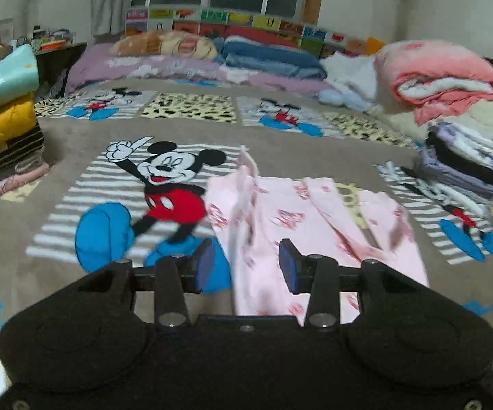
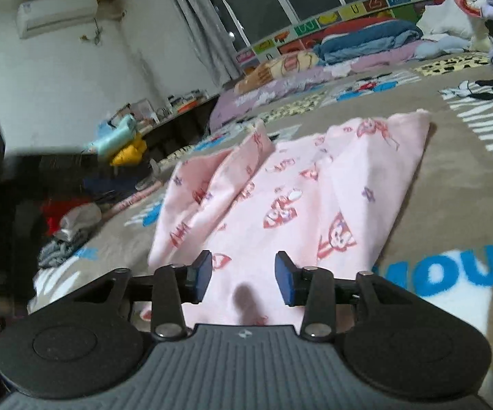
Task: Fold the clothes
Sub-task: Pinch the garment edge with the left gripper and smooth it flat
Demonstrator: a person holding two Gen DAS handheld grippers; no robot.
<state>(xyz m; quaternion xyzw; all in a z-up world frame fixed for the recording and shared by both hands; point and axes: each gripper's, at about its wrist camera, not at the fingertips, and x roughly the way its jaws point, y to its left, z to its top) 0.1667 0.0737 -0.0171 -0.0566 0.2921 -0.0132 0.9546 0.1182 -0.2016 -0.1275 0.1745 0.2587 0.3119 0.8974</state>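
A pink garment [image 1: 315,218] with a red cartoon print lies partly folded on the brown Mickey Mouse blanket [image 1: 280,150]. One edge of it stands up in a ridge. My left gripper [image 1: 246,266] is open at its near left part, and the cloth rises loosely between the blue pads [image 1: 289,268] without being pinched. In the right wrist view the same garment [image 2: 280,198] spreads ahead, its far corners flat on the blanket [image 2: 451,177]. My right gripper [image 2: 243,276] hovers open over its near edge, and its pads [image 2: 202,273] hold nothing.
A stack of folded clothes [image 1: 3,119] stands at the left edge of the bed and another pile [image 1: 465,164] at the right, under a rolled pink quilt [image 1: 441,78]. Bedding [image 1: 267,54] lines the far side by the window. Loose clothes [image 2: 75,218] lie to the left.
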